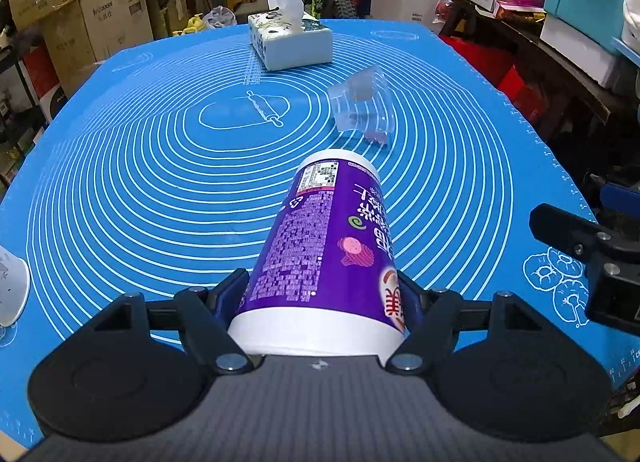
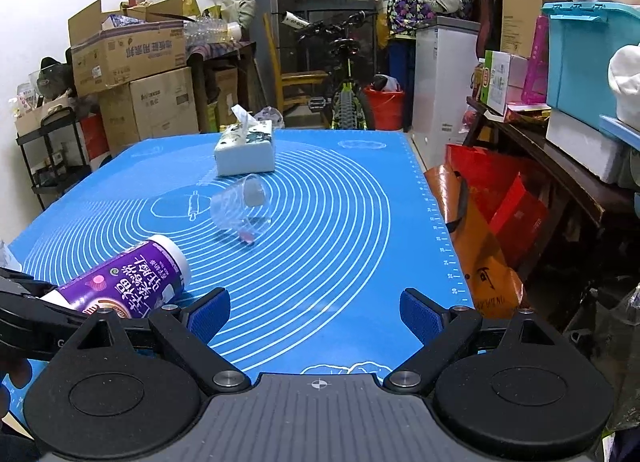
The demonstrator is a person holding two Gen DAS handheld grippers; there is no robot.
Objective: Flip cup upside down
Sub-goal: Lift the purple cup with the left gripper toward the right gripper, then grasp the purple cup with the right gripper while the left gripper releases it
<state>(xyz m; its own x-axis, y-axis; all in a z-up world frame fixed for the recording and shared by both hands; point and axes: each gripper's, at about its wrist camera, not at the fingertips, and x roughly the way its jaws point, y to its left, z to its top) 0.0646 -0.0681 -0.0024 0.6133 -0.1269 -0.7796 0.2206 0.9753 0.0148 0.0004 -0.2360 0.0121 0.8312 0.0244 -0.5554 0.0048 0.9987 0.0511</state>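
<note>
The left gripper (image 1: 324, 294) is clamped across the wide end of the purple cup (image 1: 324, 246) at lower centre of the frame, holding it tilted, narrow end forward, presumably mid-flip. The right gripper (image 2: 316, 312) hangs with jaws apart, holding nothing. A clear plastic cup (image 2: 240, 208) lies on its side on the blue mat (image 2: 340, 262), before a tissue box (image 2: 246, 152); cartons and a bicycle fill the cluttered room behind.

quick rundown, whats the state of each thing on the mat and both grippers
purple cup: held tilted in the left gripper, narrow end pointing away from it
left gripper: shut on the purple cup
right gripper: open, holding nothing
clear plastic cup: lying on its side on the mat
tissue box: resting on the mat, a tissue sticking out the top
blue mat: laid flat
</note>
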